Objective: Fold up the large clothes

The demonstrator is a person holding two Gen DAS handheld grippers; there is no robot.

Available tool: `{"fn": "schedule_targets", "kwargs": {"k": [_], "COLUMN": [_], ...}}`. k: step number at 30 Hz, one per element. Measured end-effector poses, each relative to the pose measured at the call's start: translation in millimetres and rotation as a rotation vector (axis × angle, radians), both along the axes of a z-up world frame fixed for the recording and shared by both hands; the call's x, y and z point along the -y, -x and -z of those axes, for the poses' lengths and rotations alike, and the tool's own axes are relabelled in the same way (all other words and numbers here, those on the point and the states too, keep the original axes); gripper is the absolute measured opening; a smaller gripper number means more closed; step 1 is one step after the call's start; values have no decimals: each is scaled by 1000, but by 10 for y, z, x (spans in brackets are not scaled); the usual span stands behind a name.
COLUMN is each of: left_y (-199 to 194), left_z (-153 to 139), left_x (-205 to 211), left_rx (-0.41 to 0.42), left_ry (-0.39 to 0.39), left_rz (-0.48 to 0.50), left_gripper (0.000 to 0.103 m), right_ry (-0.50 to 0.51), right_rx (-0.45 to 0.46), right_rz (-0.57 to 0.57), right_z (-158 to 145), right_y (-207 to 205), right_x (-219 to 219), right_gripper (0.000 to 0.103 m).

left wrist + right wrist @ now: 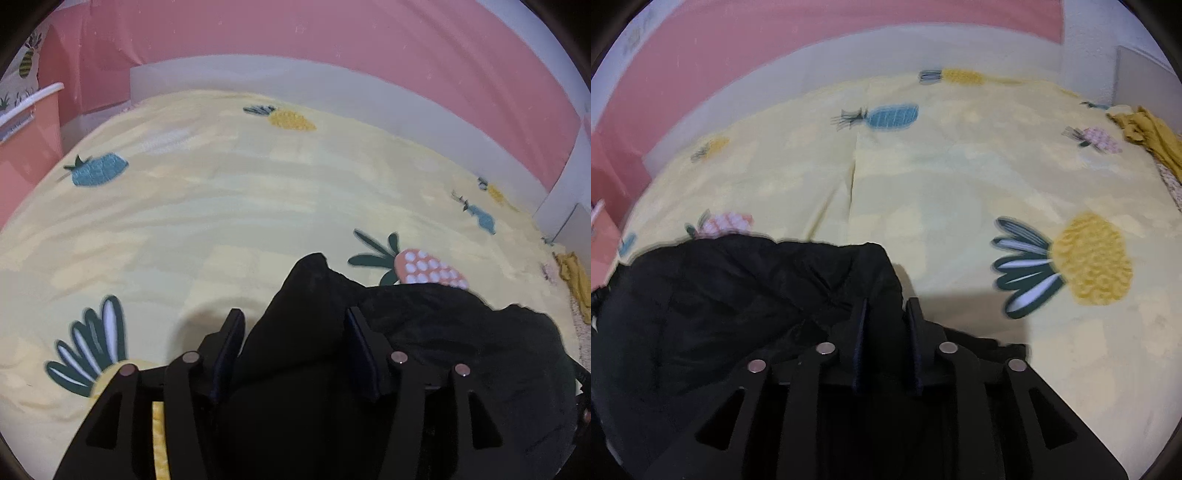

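On the yellow pineapple-print bed [221, 206], right gripper [886, 314] pinching crumpled black fabric garment [738, 288]; left gripper [293, 325] spread around it, unclamped — may slip, bunching the fold.

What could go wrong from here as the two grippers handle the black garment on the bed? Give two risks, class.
1. The left gripper stands wide, with the black garment bunched between its fingers; shutting may catch several layers.
2. The right gripper pinches only a corner, so the cloth may slip free when lifted over the yellow bedsheet.
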State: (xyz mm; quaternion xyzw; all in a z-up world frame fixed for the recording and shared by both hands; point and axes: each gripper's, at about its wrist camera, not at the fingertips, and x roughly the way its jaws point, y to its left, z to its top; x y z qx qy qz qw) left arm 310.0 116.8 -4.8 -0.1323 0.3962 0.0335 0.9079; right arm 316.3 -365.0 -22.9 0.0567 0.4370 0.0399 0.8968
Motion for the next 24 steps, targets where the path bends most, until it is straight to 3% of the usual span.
{"fn": "schedule_targets", "kwargs": {"k": [5, 9, 12, 16, 19, 24], "left_y": [211, 392, 664, 888, 695, 410], "left_z": [-403, -613, -711, -554, -231, -40], "left_x": [-137, -203, 68, 754, 995, 937], "left_rx": [92, 147, 198, 204, 119, 106], "left_ry": [-32, -15, 38, -46, -103, -82], "left_rz": [-17, -50, 47, 251, 258, 214], "left_gripper": [67, 69, 70, 70, 71, 72], "right_ry": [-33, -41, -50, 1, 38, 59], "right_rx": [180, 250, 247, 185, 189, 135], "right_rz": [0, -98, -184, -241, -198, -195], "right_z": [-590, -794, -704, -319, -157, 13], "right_y": [435, 782, 944, 860, 719, 477], "right_x": [61, -218, -494, -857, -865, -839], "right_gripper": [29, 34, 35, 35, 35, 36]}}
